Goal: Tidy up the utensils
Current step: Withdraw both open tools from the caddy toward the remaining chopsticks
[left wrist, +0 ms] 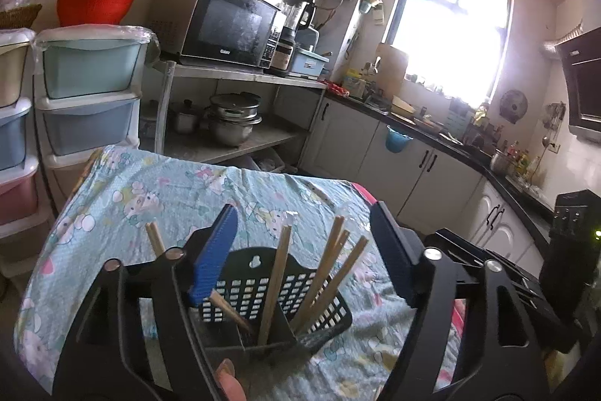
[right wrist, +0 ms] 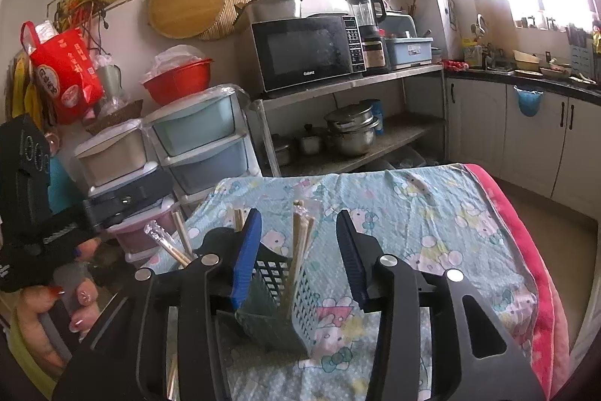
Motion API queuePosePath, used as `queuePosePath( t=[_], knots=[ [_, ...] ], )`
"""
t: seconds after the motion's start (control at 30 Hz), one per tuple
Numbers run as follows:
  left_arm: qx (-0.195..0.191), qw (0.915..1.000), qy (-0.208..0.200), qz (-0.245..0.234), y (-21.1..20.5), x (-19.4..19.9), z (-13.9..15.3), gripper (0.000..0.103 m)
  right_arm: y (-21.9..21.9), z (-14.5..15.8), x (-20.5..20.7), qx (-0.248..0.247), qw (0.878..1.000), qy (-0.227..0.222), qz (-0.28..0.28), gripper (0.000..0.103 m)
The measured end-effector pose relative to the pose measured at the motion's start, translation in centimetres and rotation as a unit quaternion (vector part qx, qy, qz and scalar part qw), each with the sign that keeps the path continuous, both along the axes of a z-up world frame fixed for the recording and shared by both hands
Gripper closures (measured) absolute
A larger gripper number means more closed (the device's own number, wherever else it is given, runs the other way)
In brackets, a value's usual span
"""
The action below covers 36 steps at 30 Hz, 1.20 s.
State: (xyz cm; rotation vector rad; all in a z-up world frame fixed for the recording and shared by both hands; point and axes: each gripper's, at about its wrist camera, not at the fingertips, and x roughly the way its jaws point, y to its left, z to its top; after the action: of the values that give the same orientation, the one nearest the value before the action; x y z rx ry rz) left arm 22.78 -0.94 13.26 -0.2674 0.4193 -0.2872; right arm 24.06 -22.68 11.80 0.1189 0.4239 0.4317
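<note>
A dark perforated plastic utensil holder [left wrist: 285,292] stands on a table covered with a light-blue cartoon cloth [left wrist: 157,190]. Several wooden chopsticks [left wrist: 276,282] stand tilted in it. My left gripper [left wrist: 304,250] is open just above and in front of the holder, one blue pad [left wrist: 214,262] beside a chopstick. In the right wrist view the holder [right wrist: 281,299] sits between the fingers of my open right gripper [right wrist: 296,258], with chopsticks [right wrist: 300,243] sticking up from it. The left gripper's body and the hand holding it [right wrist: 56,303] show at the left.
Stacked plastic drawers [right wrist: 203,145] stand past the table's far left. A steel shelf [right wrist: 349,81] carries a microwave [right wrist: 308,51] and pots. A kitchen counter [left wrist: 450,138] with cabinets runs along the right. A pink blanket edge [right wrist: 541,273] hangs on the table's right side.
</note>
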Motion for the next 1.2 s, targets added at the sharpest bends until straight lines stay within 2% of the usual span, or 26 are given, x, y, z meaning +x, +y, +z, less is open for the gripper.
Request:
queuePosePath(
  t=[0.17, 0.47, 1.2],
  knots=[
    [0.004, 1.0, 0.0, -0.008, -0.2, -1.0, -0.1, 0.023, -0.2, -0.2, -0.4, -0.002, 1.0, 0.001, 0.002, 0.06],
    [0.0, 0.9999, -0.002, -0.011, -0.1, -2.6, -0.5, 0.011, -1.0, -0.6, -2.3, -0.004, 1.0, -0.003, 0.005, 0.057],
    [0.003, 0.9995, 0.014, -0.027, -0.7, -6.2, -3.0, 0.011, -3.4, -1.7, -5.7, -0.011, 1.0, 0.005, -0.01, 0.056]
  ],
)
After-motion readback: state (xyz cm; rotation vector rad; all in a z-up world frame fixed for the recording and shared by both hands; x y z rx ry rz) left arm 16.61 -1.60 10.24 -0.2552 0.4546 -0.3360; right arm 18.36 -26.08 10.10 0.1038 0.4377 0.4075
